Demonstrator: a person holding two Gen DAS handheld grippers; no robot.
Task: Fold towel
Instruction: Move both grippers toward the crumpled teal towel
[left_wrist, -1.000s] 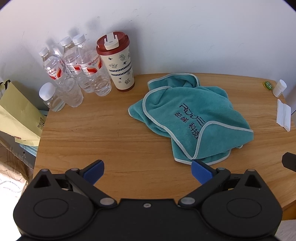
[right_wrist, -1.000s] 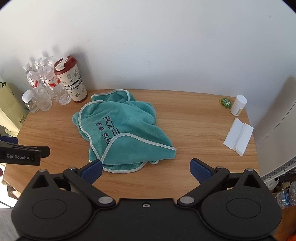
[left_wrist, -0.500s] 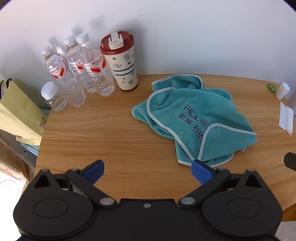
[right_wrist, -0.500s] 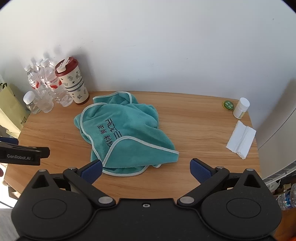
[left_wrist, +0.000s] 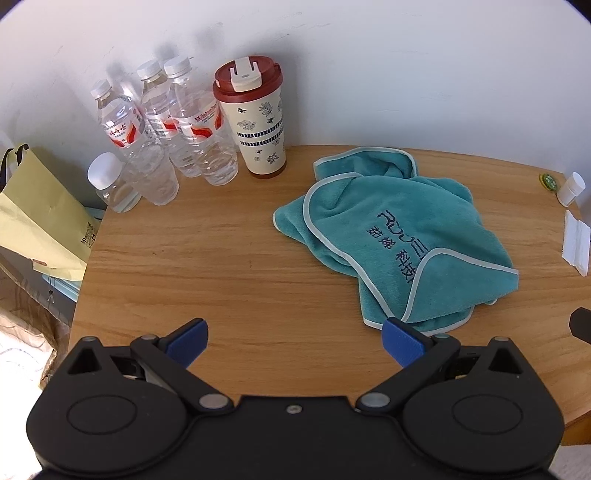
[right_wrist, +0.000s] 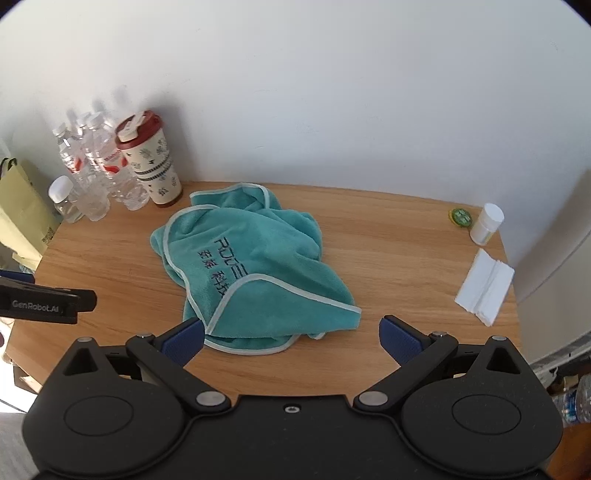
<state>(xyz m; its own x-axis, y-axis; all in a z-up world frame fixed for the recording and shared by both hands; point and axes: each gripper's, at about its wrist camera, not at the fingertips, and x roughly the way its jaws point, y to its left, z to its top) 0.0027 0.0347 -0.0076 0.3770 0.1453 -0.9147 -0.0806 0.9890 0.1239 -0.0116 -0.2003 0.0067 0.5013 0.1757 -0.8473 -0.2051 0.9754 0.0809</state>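
Both my left gripper (left_wrist: 293, 341) and right gripper (right_wrist: 291, 338) gape wide, approaching the crumpled towel (right_wrist: 243, 266) at twelve o'clock; next I'd pinch its near hem.

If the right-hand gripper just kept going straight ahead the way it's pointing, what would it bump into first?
Most likely the crumpled teal towel. The right gripper is open and aimed down at the table, and the towel's near edge lies just ahead between its fingers. Depth is hard to judge, so it might touch bare wood first.
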